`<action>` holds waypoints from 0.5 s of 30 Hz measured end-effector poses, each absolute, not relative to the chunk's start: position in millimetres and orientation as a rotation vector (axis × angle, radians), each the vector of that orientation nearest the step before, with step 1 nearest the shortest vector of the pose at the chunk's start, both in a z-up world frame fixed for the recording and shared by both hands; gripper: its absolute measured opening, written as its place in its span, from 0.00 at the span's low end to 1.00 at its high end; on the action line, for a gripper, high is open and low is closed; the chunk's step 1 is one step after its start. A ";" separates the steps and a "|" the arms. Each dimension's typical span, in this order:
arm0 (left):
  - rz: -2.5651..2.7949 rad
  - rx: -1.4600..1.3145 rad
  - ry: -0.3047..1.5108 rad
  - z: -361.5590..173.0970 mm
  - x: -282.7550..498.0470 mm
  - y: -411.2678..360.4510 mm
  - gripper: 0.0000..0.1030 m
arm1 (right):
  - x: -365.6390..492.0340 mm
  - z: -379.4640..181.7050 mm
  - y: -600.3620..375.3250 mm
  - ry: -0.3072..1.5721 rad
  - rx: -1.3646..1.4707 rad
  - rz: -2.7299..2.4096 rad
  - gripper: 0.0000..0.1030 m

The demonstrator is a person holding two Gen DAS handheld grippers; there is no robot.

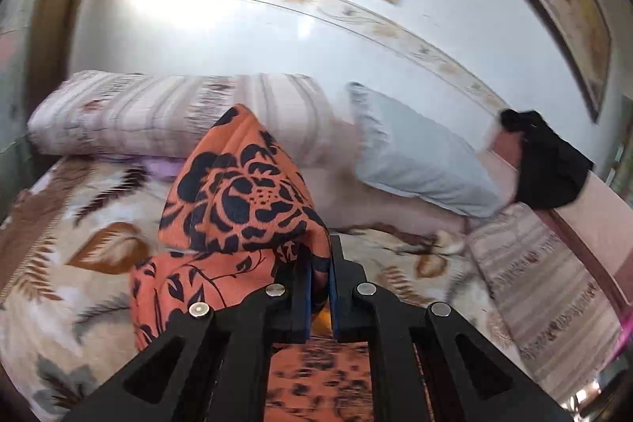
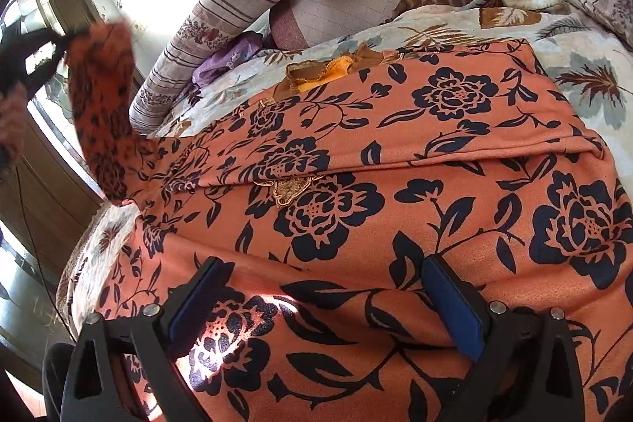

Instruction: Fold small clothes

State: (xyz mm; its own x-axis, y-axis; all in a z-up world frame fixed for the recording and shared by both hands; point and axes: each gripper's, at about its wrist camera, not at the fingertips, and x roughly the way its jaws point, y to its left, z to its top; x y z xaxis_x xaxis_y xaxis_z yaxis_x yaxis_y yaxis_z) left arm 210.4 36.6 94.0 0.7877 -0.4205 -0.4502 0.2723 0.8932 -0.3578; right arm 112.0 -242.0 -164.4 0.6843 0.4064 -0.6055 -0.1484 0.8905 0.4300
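Observation:
An orange garment with dark blue flowers (image 2: 356, 184) lies spread on the bed, partly folded across its middle. My left gripper (image 1: 318, 263) is shut on a corner of this orange garment (image 1: 245, 192) and holds it lifted above the bed. That lifted corner (image 2: 103, 97) also shows at the left of the right wrist view, blurred. My right gripper (image 2: 328, 299) is open, its fingers (image 2: 455, 307) low over the near part of the garment with nothing between them.
A leaf-print blanket (image 1: 79, 244) covers the bed. A striped bolster (image 2: 221, 22) and a grey pillow (image 1: 419, 161) lie near the wall. A black cloth (image 1: 550, 165) hangs on the headboard. A purple cloth (image 2: 225, 60) lies beside the bolster. A wooden cabinet (image 2: 47, 184) stands at left.

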 end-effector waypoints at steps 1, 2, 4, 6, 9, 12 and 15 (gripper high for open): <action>-0.428 -0.273 0.564 90.9 209.3 8.3 0.08 | 111.7 -164.3 -243.0 0.755 0.374 0.323 0.97; -0.487 -0.250 0.607 80.6 209.4 -29.0 0.11 | 111.8 -164.2 -244.4 0.753 0.381 0.328 0.97; -0.533 -0.198 0.705 52.9 209.2 -74.5 0.55 | 110.2 -163.2 -247.4 0.743 0.404 0.336 0.97; -0.546 -0.108 0.831 13.7 204.9 -101.8 0.69 | 106.3 -161.2 -252.3 0.728 0.436 0.338 0.97; -0.416 -0.043 0.888 -25.6 205.2 -76.8 0.69 | 98.4 -157.0 -266.4 0.714 0.539 0.347 0.97; -0.280 -0.125 0.886 -36.8 206.8 -0.7 0.69 | 89.4 -144.0 -288.9 0.673 0.654 0.345 0.97; -0.143 -0.176 0.891 -50.2 203.6 60.5 0.69 | 85.3 -127.6 -322.5 0.609 0.759 0.286 0.97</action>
State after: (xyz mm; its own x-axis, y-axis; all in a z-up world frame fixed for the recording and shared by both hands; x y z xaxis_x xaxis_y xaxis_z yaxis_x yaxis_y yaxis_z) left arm 203.6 60.5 -50.2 0.6209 -0.1969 -0.7588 0.0510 0.9760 -0.2116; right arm 85.3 -322.5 -127.6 0.7924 0.4515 -0.4102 -0.0273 0.6980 0.7156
